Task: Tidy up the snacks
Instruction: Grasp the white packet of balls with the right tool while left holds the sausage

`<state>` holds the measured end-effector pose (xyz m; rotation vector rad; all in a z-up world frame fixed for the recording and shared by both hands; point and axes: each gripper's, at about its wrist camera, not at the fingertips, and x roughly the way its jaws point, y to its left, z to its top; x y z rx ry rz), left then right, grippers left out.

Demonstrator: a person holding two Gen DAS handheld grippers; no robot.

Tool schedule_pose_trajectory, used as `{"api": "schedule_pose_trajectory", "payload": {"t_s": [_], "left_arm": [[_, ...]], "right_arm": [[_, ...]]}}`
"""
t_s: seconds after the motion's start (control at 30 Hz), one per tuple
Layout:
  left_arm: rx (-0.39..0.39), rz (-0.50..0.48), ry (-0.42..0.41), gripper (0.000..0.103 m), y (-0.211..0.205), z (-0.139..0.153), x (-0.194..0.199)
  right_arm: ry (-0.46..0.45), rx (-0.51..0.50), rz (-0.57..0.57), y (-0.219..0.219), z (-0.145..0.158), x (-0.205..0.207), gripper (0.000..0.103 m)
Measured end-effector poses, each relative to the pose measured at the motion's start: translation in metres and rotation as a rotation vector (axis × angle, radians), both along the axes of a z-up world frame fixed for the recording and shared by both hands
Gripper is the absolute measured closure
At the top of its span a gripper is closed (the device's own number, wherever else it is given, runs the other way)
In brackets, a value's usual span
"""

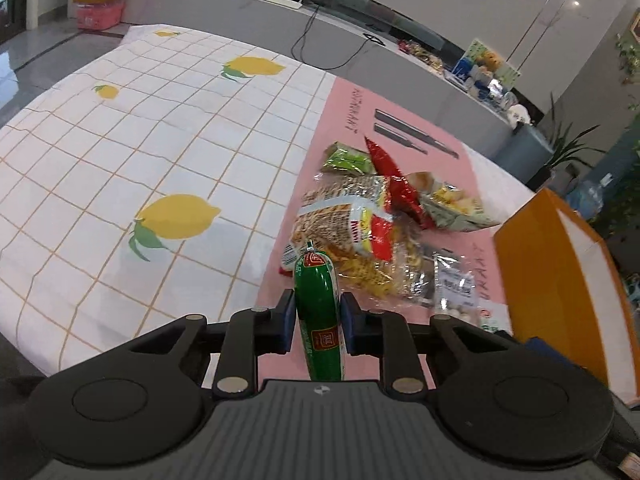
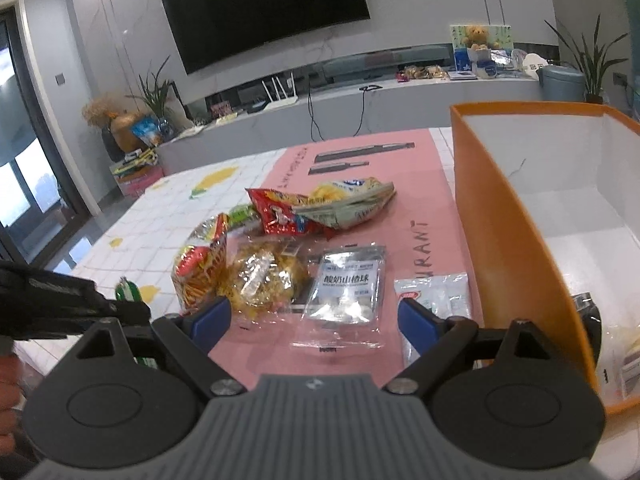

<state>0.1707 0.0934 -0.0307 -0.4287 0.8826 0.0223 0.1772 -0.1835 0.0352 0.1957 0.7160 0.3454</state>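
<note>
My left gripper (image 1: 318, 322) is shut on a green sausage stick (image 1: 317, 304), which stands between its blue pads above the pink mat (image 1: 352, 120). Beyond it lies a heap of snack bags: a clear bag of yellow crisps (image 1: 352, 236), a red packet (image 1: 394, 178) and a green packet (image 1: 347, 158). My right gripper (image 2: 314, 320) hangs open over a clear packet with a silver label (image 2: 346, 292), not touching it. A white sachet (image 2: 438, 292) lies beside its right fingertip. The orange box (image 2: 504, 240) stands to the right, with some items inside. The left gripper (image 2: 132, 314) shows at the left edge.
A white tablecloth with a lemon print (image 1: 160, 152) covers the table left of the mat. Behind the table runs a long grey counter (image 2: 400, 100) with a router, cables and small items. A large dark screen (image 2: 264, 8) hangs on the wall.
</note>
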Motion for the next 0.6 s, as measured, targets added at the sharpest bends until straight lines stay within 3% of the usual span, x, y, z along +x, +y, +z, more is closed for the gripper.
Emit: {"api": "schedule_pose_trajectory", "payload": {"t_s": [0.33,0.6], "left_arm": [[-0.042,-0.017,-0.022,0.077,0.003,0.003,-0.001],[-0.045,-0.032,-0.016,0.077,0.001,0.0,0.002]], "right_arm": [[0.089,-0.071,-0.043,0.018,-0.033,0.04,0.008],[0.036,-0.234,-0.041,0.046,-0.051,0.058,0.008]]}}
